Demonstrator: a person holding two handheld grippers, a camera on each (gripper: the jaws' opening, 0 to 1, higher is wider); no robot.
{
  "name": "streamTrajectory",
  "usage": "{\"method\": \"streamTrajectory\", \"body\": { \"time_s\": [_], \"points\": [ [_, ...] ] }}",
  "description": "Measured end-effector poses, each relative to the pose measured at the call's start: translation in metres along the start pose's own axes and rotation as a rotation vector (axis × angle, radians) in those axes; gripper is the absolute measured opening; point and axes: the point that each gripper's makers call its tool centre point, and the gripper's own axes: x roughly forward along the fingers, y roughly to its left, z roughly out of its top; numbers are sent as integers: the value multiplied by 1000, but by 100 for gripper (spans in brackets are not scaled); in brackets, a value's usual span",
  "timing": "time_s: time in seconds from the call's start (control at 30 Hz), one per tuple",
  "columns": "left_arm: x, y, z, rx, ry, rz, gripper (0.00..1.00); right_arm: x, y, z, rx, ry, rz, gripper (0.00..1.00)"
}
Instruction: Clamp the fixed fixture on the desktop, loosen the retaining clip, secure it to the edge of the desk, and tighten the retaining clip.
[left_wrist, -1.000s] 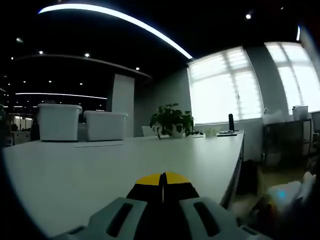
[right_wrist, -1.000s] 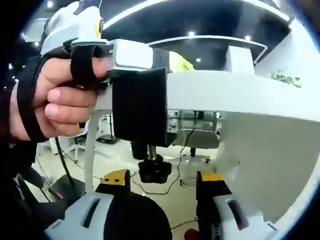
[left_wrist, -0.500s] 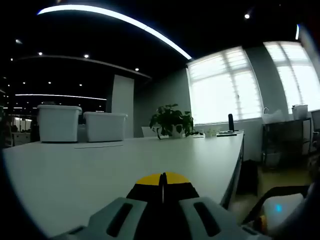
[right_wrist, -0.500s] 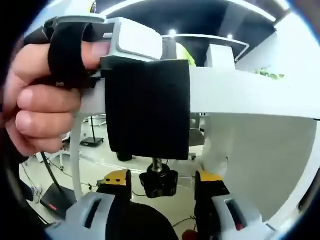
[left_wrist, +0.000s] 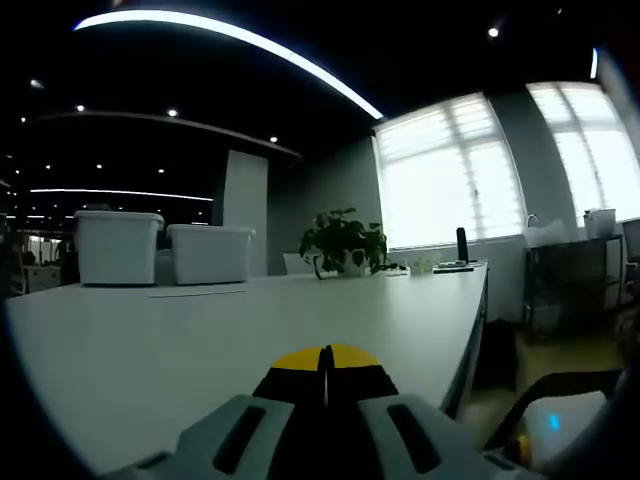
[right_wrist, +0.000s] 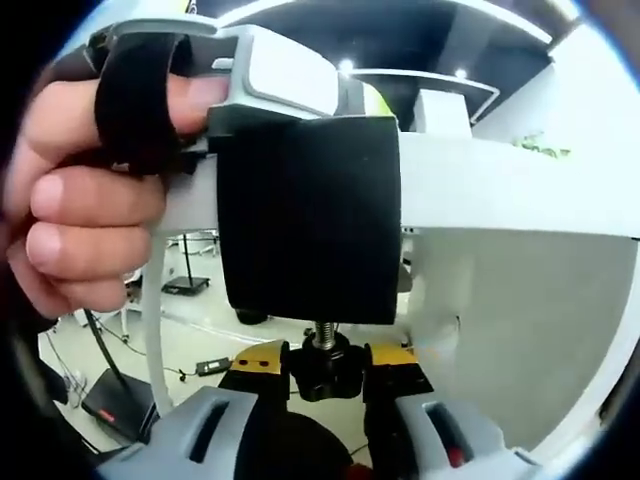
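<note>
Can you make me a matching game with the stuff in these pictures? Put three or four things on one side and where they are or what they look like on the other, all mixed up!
Things:
1. clamp
2. knob
3. plant
4. bins

Clues:
A. green, on the far end of the desk by the window
B. black block hooked over the desk edge
C. white, side by side at the back of the desk
D. small and black, pinched in the right claw

Right pairs: 1-B, 2-D, 3-A, 4-C
</note>
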Motion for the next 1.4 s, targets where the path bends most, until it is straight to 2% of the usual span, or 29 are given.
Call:
{"method": "streamTrajectory", "body": {
  "time_s": [0.07,0.23,0.4,0.6,1.23,1.3,1.33,1.4],
  "points": [
    [0,0,0,-1,1,0,1,0,0,0,-4,-1,17,26],
    [0,0,0,0,0,0,1,2,3,1,-42,-10,117,26],
    [0,1,-1,-7,5,1,1,2,10,1,-84,-27,269,25],
    [0,1,-1,-10,8,2,1,3,14,1,-106,-12,383,25],
    [2,1,-1,-13,10,5,1,-2,28,0,-158,-17,679,25],
    [2,1,-1,-14,10,6,1,0,28,0,-162,-21,703,25],
    [2,1,-1,-13,10,6,1,0,29,2,-193,-43,716,25],
    [2,1,-1,-14,10,6,1,-3,30,3,-186,-43,722,25]
  ]
}}
